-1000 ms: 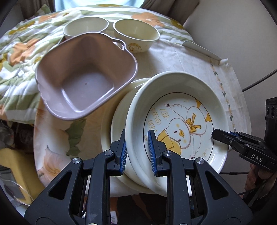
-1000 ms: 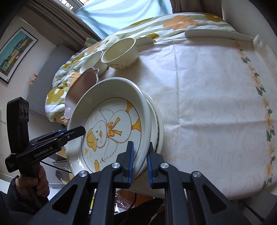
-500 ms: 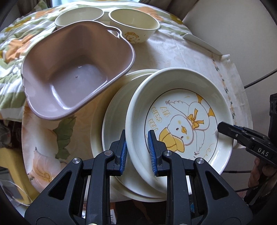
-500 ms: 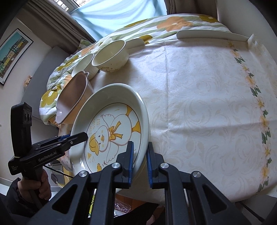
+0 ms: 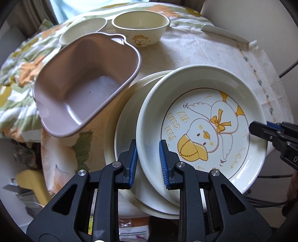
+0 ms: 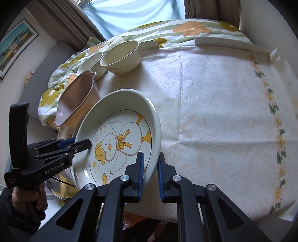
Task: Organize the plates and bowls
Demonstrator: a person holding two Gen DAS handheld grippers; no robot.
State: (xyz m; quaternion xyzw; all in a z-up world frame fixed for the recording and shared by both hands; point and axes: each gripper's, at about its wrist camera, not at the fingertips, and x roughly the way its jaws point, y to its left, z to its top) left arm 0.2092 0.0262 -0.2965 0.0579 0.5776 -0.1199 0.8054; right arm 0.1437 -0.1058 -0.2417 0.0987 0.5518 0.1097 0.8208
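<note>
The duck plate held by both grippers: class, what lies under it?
Under the duck plate, two plain cream plates show as stacked rims at its left. Their centres, and anything on them, are covered.

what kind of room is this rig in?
Likely a home dining area: a table under a floral tablecloth, a curtained window, a framed picture on the wall, and children's tableware like the duck plate.

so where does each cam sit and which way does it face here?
Left wrist: on the left hand-held gripper, steeply down at the duck plate, pink tub behind; right hand-held gripper enters at right.
Right wrist: on the right one, down at the plate's opposite rim; a hand shows.
Shared: plate, tub, bowl.
</note>
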